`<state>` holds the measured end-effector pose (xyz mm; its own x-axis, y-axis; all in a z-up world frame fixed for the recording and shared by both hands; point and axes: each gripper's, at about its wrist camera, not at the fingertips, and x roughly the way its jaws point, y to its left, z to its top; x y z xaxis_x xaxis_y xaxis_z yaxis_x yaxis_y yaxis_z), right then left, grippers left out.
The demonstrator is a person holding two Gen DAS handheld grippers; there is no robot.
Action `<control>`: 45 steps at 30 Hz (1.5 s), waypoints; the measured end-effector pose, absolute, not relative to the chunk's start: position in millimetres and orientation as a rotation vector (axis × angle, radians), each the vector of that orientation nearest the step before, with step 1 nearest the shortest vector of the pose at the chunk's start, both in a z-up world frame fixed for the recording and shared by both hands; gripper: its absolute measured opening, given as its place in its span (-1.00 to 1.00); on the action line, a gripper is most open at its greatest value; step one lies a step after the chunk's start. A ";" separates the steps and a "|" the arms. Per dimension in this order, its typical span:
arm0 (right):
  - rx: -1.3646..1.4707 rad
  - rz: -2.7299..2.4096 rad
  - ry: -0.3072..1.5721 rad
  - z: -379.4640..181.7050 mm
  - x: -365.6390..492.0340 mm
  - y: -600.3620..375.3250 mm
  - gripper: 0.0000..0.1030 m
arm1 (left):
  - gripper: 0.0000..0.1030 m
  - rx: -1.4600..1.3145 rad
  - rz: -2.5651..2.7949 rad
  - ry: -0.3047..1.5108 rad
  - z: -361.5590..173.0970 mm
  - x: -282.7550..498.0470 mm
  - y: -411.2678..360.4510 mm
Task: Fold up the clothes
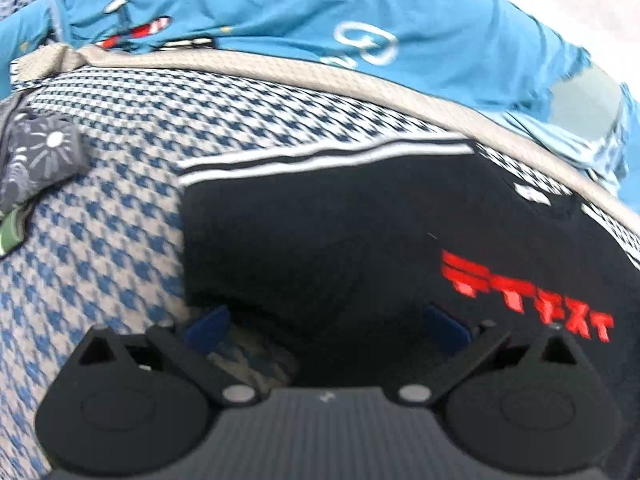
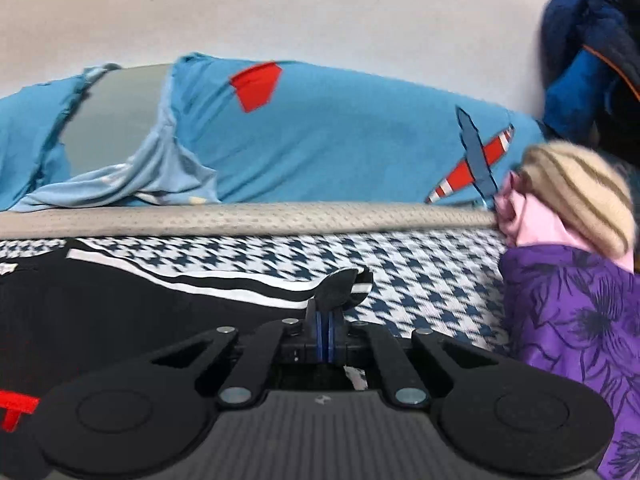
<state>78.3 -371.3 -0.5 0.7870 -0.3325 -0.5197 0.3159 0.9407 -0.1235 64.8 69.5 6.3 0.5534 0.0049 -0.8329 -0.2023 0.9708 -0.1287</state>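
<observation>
A black garment [image 1: 320, 232] with two white stripes along its hem and red lettering [image 1: 524, 296] lies flat on the blue-and-white houndstooth bed cover [image 1: 100, 220]. My left gripper [image 1: 326, 326] hovers over its near edge, open, with its blue pads [image 1: 208, 326] wide apart and not pressing the cloth. In the right wrist view the same black garment [image 2: 120, 312] stretches to the left. My right gripper [image 2: 325, 322] is shut on its striped corner [image 2: 340, 284], which pokes up from between the pads.
A light-blue blanket [image 2: 320, 140] with aeroplane prints is bunched along the far side by the white wall. At the right lie a purple floral cloth [image 2: 572, 320], a pink piece [image 2: 536, 228] and a beige striped knit [image 2: 580, 192]. A grey patterned cloth [image 1: 40, 156] sits at the left.
</observation>
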 end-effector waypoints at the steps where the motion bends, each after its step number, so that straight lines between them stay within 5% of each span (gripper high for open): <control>1: -0.028 -0.348 0.581 -2.8 79.4 -372.0 -0.94 | 1.00 -0.221 0.139 0.975 6.8 65.6 75.2; 12: -0.075 -0.373 0.523 25.0 62.2 -352.4 -0.46 | 1.00 -0.289 0.254 0.982 0.6 72.5 133.0; 20: 0.033 -0.261 0.518 52.2 35.0 -322.0 -0.35 | 1.00 -0.460 0.251 0.996 -10.1 75.9 166.1; 37: 0.218 -0.147 0.571 54.5 6.4 -298.4 -0.26 | 0.98 -0.319 0.189 0.927 -21.0 100.9 158.0; 40: 0.232 -0.144 0.580 52.8 7.4 -300.3 -0.26 | 0.79 -0.288 0.171 0.905 -20.5 101.6 150.9; 42: 0.228 -0.141 0.579 53.2 7.0 -299.6 -0.26 | 0.39 -0.279 0.160 0.893 -19.6 101.9 148.3; 45: 0.224 -0.138 0.580 53.0 7.3 -298.4 -0.26 | 0.26 -0.275 0.143 0.877 -18.7 102.0 145.6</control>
<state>7.3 -298.4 53.0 0.8282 -0.0656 -0.5566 0.1914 0.9665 0.1708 102.0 145.6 -18.7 0.6330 0.0116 -0.7741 -0.2355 0.9554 -0.1783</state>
